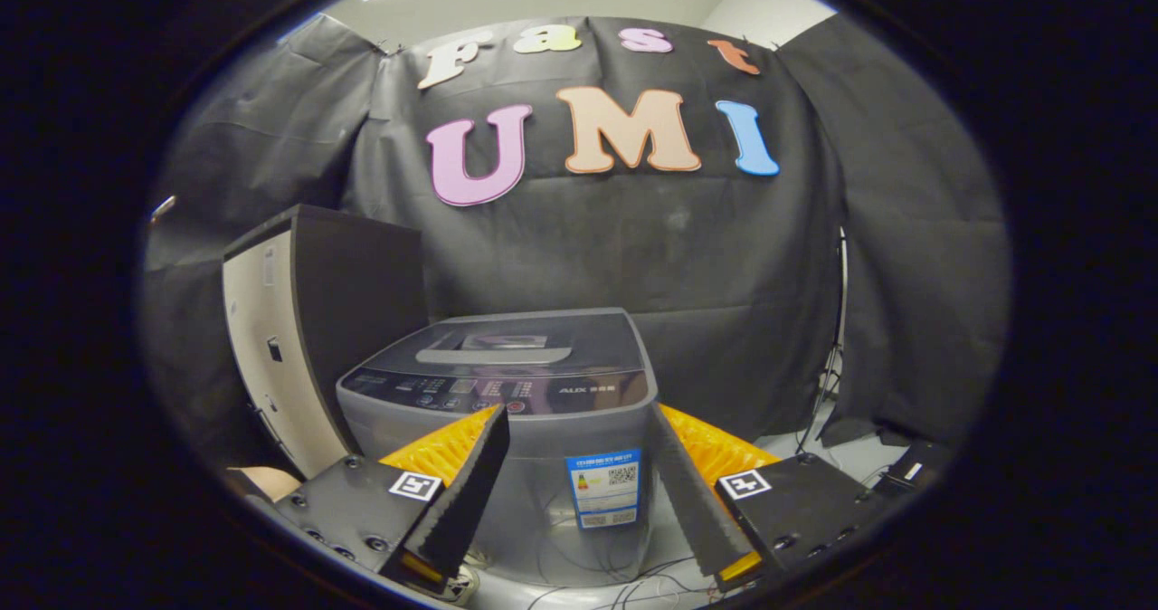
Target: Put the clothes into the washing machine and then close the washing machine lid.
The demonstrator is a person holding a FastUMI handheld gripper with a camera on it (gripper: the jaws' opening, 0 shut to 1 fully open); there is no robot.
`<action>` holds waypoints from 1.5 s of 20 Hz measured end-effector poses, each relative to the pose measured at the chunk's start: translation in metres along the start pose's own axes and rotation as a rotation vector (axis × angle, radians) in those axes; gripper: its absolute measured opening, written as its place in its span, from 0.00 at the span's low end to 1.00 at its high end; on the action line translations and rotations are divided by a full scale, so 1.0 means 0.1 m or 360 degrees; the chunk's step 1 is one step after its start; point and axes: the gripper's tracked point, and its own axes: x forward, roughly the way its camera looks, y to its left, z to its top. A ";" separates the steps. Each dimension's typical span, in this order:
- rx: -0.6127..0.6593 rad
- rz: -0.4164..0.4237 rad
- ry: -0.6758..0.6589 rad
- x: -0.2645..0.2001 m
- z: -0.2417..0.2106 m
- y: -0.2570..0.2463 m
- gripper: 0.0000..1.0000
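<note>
Although the task begins with clothes, we see none of them from here, and the washing machine (543,393) stands on the floor with its lid (516,343) lying flat and closed, so we judge the work barely started: the lid has to come up, the clothes have to go in, and the lid has to go down again. Our tool (579,474) is spread wide and holds nothing, its two dark fingers (461,501) framing the front of the machine, which sits just ahead of them and between their lines. The machine is a grey top-loader with a dark, glossy control panel (498,393) along the front edge of its top and a tinted lid behind that, showing a paler handle recess. A blue and white sticker (604,488) sits on its front wall. Thin cables (633,578) trail over the floor at its base, and a dark cabinet (317,320) with a pale side stands near its left side.
</note>
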 end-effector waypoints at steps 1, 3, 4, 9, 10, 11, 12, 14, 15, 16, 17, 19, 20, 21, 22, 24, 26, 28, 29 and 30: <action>0.0010 -0.0009 -0.0007 -0.01 0.01 -0.01 0.96; 0.0041 -0.0022 -0.0009 -0.06 0.00 -0.08 0.96; 0.0045 -0.0026 -0.0022 -0.13 0.00 -0.11 0.96; 0.0043 -0.0029 -0.0048 -0.14 0.03 -0.10 0.96; 0.0044 -0.0028 -0.0053 -0.14 0.04 -0.10 0.96; 0.0045 -0.0026 -0.0059 -0.14 0.05 -0.10 0.96; 0.0043 -0.0019 -0.0053 -0.15 0.04 -0.09 0.96; 0.0033 -0.0002 -0.0038 -0.17 0.01 -0.06 0.95; 0.0025 0.0007 -0.0039 -0.19 0.01 -0.05 0.96; 0.0020 0.0013 -0.0032 -0.21 0.00 -0.05 0.96; 0.0015 0.0019 -0.0020 -0.24 -0.02 -0.04 0.96; -0.0003 0.0028 -0.0006 -0.28 -0.04 -0.02 0.96; -0.0011 0.0031 0.0002 -0.30 -0.06 -0.02 0.96; -0.0018 0.0034 0.0008 -0.32 -0.07 -0.02 0.95; -0.0024 0.0036 0.0013 -0.34 -0.07 -0.01 0.95; -0.0041 0.0039 0.0020 -0.37 -0.09 0.00 0.95; -0.0064 0.0042 0.0030 -0.42 -0.10 0.01 0.95; -0.0091 0.0046 0.0039 -0.47 -0.11 0.01 0.95; -0.0107 0.0048 0.0011 -0.49 -0.08 0.03 0.95; -0.0117 0.0052 -0.0003 -0.51 -0.06 0.03 0.96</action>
